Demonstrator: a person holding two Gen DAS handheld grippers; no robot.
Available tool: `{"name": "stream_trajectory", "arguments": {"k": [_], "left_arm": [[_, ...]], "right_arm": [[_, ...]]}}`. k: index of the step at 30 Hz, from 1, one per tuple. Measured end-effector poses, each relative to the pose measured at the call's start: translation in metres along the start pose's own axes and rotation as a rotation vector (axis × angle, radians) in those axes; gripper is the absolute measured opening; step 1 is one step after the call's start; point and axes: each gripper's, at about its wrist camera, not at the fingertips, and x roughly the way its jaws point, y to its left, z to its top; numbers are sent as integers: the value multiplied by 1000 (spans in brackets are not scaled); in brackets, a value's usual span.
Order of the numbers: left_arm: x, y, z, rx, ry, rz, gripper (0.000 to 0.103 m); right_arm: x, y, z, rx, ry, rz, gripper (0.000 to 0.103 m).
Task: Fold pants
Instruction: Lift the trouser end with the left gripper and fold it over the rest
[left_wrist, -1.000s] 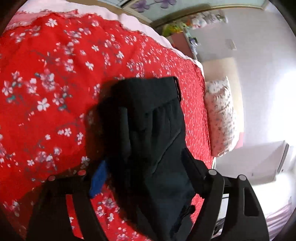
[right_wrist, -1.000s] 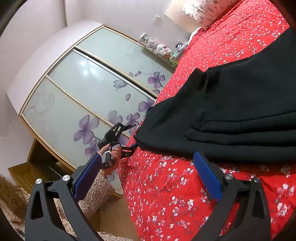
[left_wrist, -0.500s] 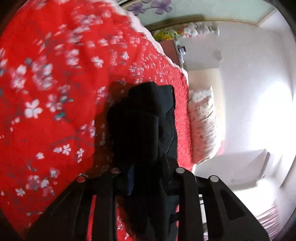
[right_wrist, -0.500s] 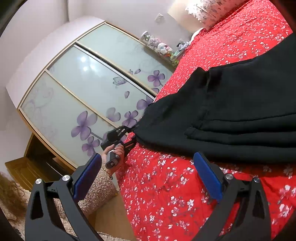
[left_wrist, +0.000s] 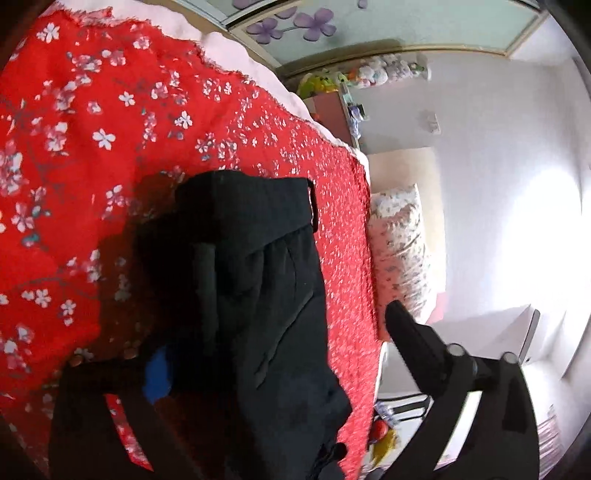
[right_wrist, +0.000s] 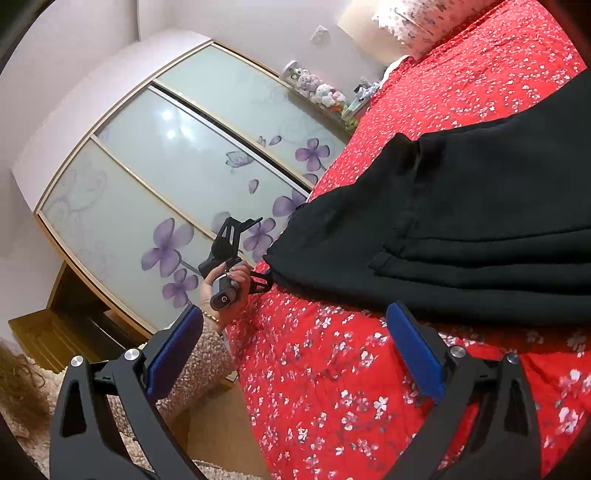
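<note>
Your left gripper (left_wrist: 273, 347) stands with its jaws spread wide; they have just been opening, and the black cloth of the pants (left_wrist: 258, 295) lies between them with the pads off it, so you have let go of that end. From the right wrist view the same tool, in your left hand (right_wrist: 231, 286), sits at the bed's edge just beside the corner of the pants, which suggests you are placing or tidying that corner, not carrying it. The pants (right_wrist: 480, 221) lie on the red bedspread (right_wrist: 351, 387), already doubled: stacked hems show as layered edges on the side facing your right gripper (right_wrist: 295, 354), and a waistband-like edge shows at the far end in the left view. They rest flat because the bedspread carries them, so nothing needs holding to keep the fold. Your right gripper waits released too, its blue pads (right_wrist: 415, 349) far apart with only bedspread between them, near the long edge of the pants but apart from it. It points along the bed at that edge, a sensible place to wait if the next fold brings one end over the other. I judge the lengthwise fold done and a cross fold left. Watch the corner near the bed's edge: loose cloth there could slide off.
</note>
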Motion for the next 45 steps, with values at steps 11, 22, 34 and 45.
{"name": "stream_trajectory", "arguments": {"k": [11, 22, 34, 45], "left_arm": [[-25, 10, -7, 121, 32, 72, 16], [-45, -121, -50, 575, 22, 88, 15], [-29, -232, -148, 844, 104, -10, 14], [25, -277, -299, 1030, 328, -100, 14]], "right_arm": [[4, 2, -1, -23, 18, -8, 101], [0, 0, 1, -7, 6, 3, 101], [-29, 2, 10, 8, -106, 38, 101], [-121, -29, 20, 149, -528, -153, 101]]}}
